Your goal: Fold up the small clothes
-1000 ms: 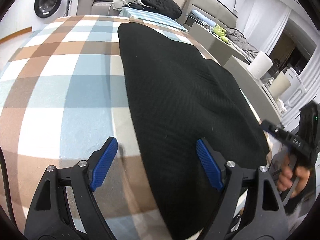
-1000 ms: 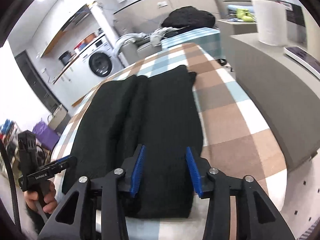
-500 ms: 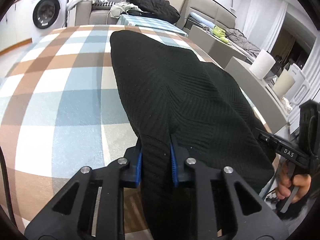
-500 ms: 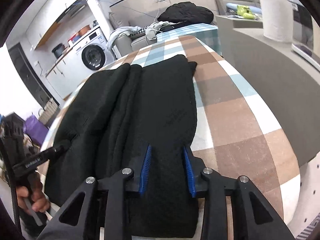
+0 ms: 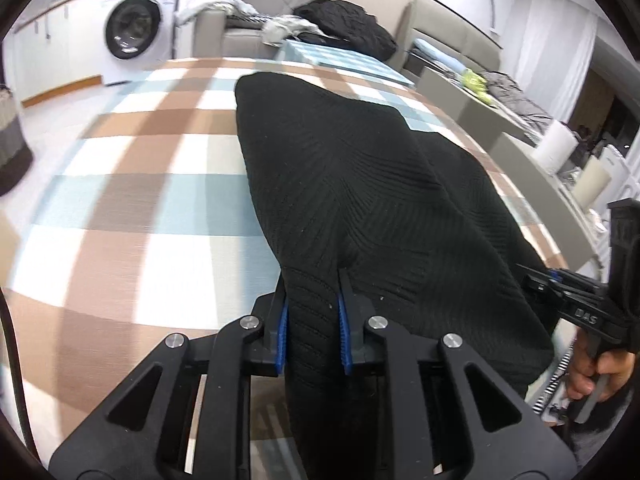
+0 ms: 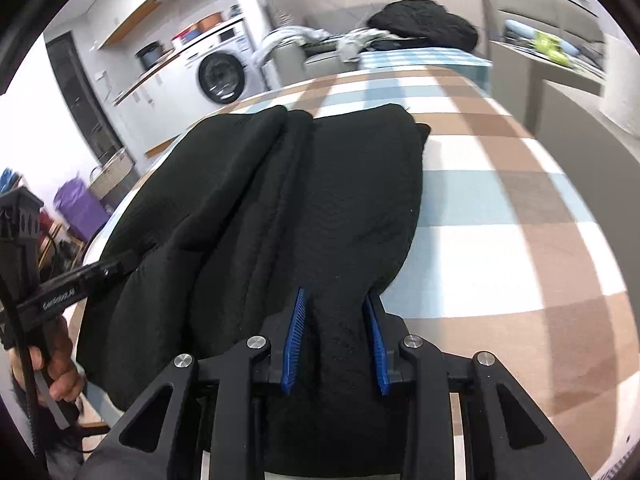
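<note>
A black knit garment (image 5: 360, 184) lies lengthwise on the checked tablecloth (image 5: 140, 200), folded into a long strip. My left gripper (image 5: 312, 312) is shut on its near hem at the left corner and lifts it off the table. My right gripper (image 6: 336, 320) is shut on the near hem at the right side of the garment (image 6: 300, 200), also raised. Each gripper shows in the other's view: the right one (image 5: 560, 284) at the far right, the left one (image 6: 116, 268) at the left, both biting the cloth.
The checked table (image 6: 500, 208) runs away from me. A grey counter (image 5: 520, 152) with a paper roll (image 5: 558, 146) stands to the right. A washing machine (image 5: 136, 32) and a sofa with a black coat (image 5: 348, 28) are behind. A purple bag (image 6: 76, 208) sits on the floor.
Both grippers have closed on the garment's near hem. They have lifted it, so the cloth now rises from the table towards the cameras.
</note>
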The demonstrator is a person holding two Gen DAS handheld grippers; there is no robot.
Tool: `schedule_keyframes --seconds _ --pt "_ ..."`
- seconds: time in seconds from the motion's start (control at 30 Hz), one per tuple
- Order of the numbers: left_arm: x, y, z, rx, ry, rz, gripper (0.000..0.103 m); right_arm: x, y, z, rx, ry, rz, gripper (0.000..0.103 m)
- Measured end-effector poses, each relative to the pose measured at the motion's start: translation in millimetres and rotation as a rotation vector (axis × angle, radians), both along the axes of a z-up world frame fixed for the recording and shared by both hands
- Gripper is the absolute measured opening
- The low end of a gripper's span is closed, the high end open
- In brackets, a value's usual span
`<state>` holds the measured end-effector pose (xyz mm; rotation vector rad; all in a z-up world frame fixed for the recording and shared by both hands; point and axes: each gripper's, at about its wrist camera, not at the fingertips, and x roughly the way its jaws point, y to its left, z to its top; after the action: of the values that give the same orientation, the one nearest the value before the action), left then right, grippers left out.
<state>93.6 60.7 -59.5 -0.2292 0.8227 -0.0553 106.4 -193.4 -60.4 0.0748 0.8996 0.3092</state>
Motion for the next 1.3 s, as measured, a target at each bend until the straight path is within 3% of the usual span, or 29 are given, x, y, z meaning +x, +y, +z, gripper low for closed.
schedule_keyframes --seconds 0.13,0.23,0.37,0.43,0.47,0.53,0.7,0.8,0.87,1.0,1.2,1.3 --pt "-6.1 20.9 -1.7 -0.037 0.014 0.025 0.017 -0.4 16.7 -1.3 -0.097 0.005 0.032 0.031" --pt "-10.8 25.5 -1.2 -0.03 0.016 0.033 0.021 -7.1 2.5 4.9 -0.128 0.003 -0.002 0.031" --pt "-13.1 23.5 2.1 -0.008 0.012 0.032 0.021 -14.5 -19.7 18.7 -0.06 -0.074 -0.041 0.032" --pt "-13.2 22.7 3.1 -0.013 0.012 0.035 0.021 -16.1 -14.9 17.9 -0.073 -0.088 -0.003 0.029" --pt "-13.9 23.2 3.3 -0.016 0.013 0.034 0.021 -12.6 -10.3 13.5 -0.089 -0.063 0.032 0.022" --pt "-15.8 24.1 3.9 -0.022 0.012 0.038 0.022 -7.1 -7.6 0.3 -0.143 -0.006 0.029 0.02" --pt "-29.4 24.8 12.8 -0.014 -0.009 0.042 0.026 -17.0 -19.3 13.5 -0.047 -0.042 0.002 0.021" --pt "-35.3 24.7 19.5 -0.017 -0.028 0.036 0.03 -16.2 -13.8 21.4 0.007 -0.052 0.017 0.029" --pt "-39.1 24.0 22.9 -0.028 -0.041 0.029 0.035 -8.8 -6.5 21.7 0.072 -0.03 0.038 0.044" --pt "-45.5 19.6 29.0 -0.032 -0.061 0.014 0.054 6.1 16.9 17.1 0.193 0.045 0.095 0.045" --pt "-47.7 15.7 30.9 -0.043 -0.068 -0.003 0.056 12.9 61.1 26.4 0.242 0.021 0.212 0.044" --pt "-47.2 10.0 29.6 -0.04 -0.057 -0.026 0.056 20.6 78.3 15.8 0.216 0.064 0.245 0.027"
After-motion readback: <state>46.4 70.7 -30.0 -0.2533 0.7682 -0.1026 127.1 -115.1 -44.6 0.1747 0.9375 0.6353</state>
